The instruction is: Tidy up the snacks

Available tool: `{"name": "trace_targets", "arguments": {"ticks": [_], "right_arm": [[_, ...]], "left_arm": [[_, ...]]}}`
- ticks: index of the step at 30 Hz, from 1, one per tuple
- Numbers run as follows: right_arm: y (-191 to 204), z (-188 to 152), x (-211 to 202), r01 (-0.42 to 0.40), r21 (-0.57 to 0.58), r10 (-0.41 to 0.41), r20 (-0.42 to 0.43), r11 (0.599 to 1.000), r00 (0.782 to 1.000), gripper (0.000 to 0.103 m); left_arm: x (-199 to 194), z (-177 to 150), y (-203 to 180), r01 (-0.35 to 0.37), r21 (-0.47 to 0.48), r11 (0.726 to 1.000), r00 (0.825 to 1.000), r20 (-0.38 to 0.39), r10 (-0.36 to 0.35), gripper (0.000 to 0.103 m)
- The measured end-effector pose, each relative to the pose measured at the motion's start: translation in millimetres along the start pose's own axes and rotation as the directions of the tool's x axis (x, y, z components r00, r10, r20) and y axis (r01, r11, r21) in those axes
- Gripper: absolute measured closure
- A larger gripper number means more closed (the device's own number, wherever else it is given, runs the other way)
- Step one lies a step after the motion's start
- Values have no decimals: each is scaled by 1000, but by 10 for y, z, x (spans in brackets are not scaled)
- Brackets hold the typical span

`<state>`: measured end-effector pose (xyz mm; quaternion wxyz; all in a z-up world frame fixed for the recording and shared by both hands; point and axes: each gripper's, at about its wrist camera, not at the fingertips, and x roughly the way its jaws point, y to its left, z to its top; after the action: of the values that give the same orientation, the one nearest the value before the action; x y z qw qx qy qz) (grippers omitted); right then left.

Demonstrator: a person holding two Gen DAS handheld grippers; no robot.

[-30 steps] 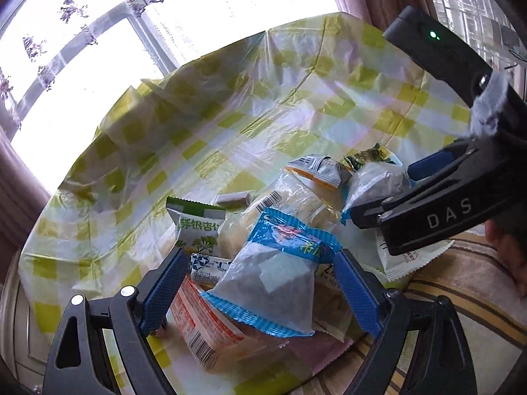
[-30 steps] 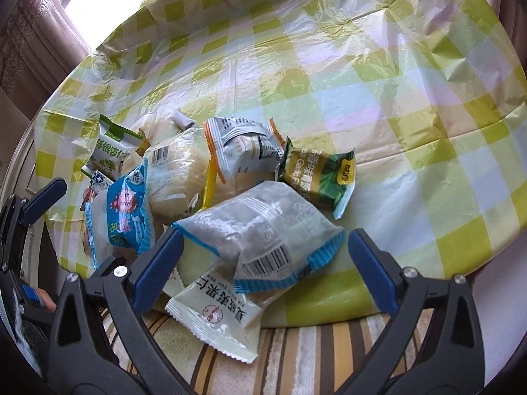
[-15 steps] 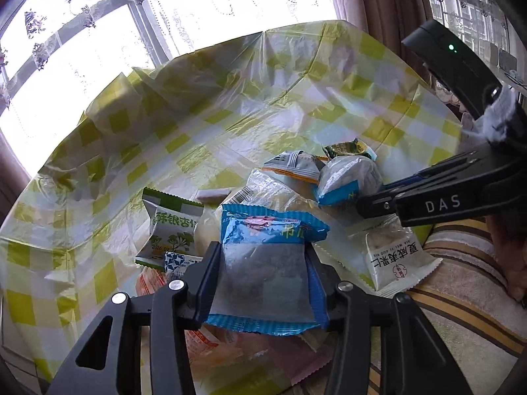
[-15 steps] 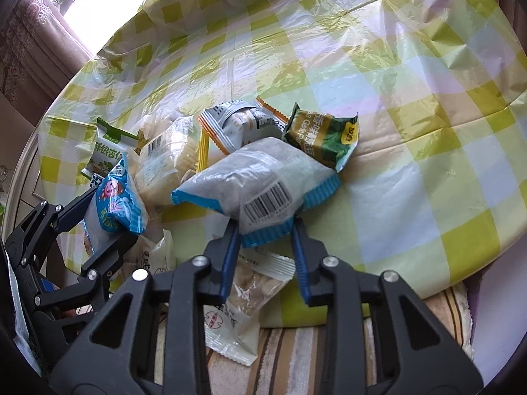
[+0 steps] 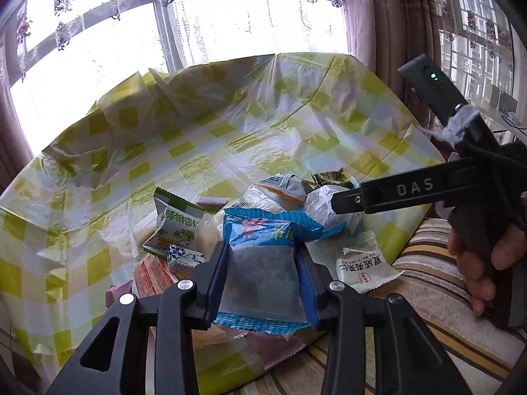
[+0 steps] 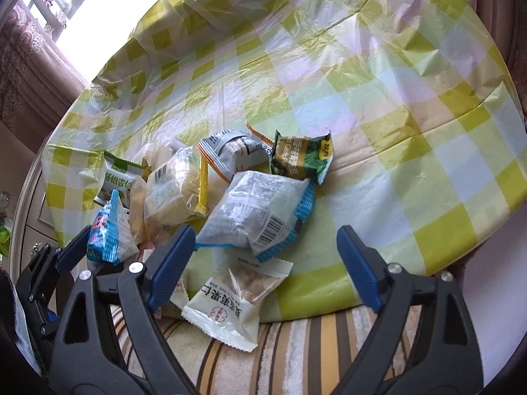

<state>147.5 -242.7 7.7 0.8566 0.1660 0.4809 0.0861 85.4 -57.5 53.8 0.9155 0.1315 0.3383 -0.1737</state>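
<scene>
My left gripper (image 5: 262, 271) is shut on a blue-edged snack packet (image 5: 263, 263) and holds it above the snack pile; it also shows in the right wrist view (image 6: 107, 233). My right gripper (image 6: 263, 256) is open and empty, its jaws wide apart. A silver packet with blue edges and a barcode (image 6: 257, 210) lies on the cloth just ahead of it. A white packet with red print (image 6: 237, 299) lies below it, hanging over the table edge. A green-brown packet (image 6: 301, 158), a grey-orange packet (image 6: 230, 154), a clear bread bag (image 6: 174, 187) and a green-white packet (image 5: 178, 227) lie in the pile.
The round table carries a crinkled yellow-green checked plastic cloth (image 6: 378, 105). A striped cushion (image 6: 313, 349) sits at the near edge. Curtained windows (image 5: 230, 16) stand behind the table. The right gripper's body (image 5: 411, 191) reaches in from the right in the left wrist view.
My left gripper closed on the blue-edged packet and lifted it. My right gripper closed on the silver barcode packet, then opened and let it go onto the cloth.
</scene>
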Motion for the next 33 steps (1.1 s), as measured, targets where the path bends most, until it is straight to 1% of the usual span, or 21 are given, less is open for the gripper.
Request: {"name": "trace_targets", "arguments": {"ticks": [4,6,8,9,11,14,20,23,26,30,33], "right_arm": [[81,90,238,20,3,-20,-55,1000,998,14],[143,119,326,37,-16,-38,-71,999,997,20],[208,126,383,52,-44,-56,-84,998,995,32],[236,120,393,48,-57,-53,-82,997,995,36],[277,97,386,49,-73,-54,-76,996,996,42],[241,73,326,34,-62,-38,-60,997,998,47],[134,39,83,-13,-48,13,3,999,1000,49],[62,10,-73,-31,-43,32,35,999,999,49],[-48,-22,-268,-31,-38,34,65,999,997,49],[-274,-62,-519,-27,-19,29,80,999,996,49],[-487,-112,-702,5,-21,-3,89,1000,996,49]], "left_arm": [[-109,-10,-17,-2,-29,1000,999,32,3,62],[-154,-20,-11,2,-52,999,999,43,0,62],[-177,-29,-1,4,-70,998,999,46,-1,62],[-186,-32,0,8,-79,997,999,48,-4,62],[-210,-41,4,17,-91,996,999,53,-12,62],[-236,-35,-21,13,-98,995,998,57,-8,62],[-286,-5,-47,7,-132,991,997,71,2,62],[-308,33,-111,12,-128,992,997,71,-3,62],[-280,89,-258,25,-100,995,998,65,-18,62],[-216,188,-484,71,-61,996,996,50,-68,62],[-151,283,-695,106,-15,994,994,33,-105,62]]}}
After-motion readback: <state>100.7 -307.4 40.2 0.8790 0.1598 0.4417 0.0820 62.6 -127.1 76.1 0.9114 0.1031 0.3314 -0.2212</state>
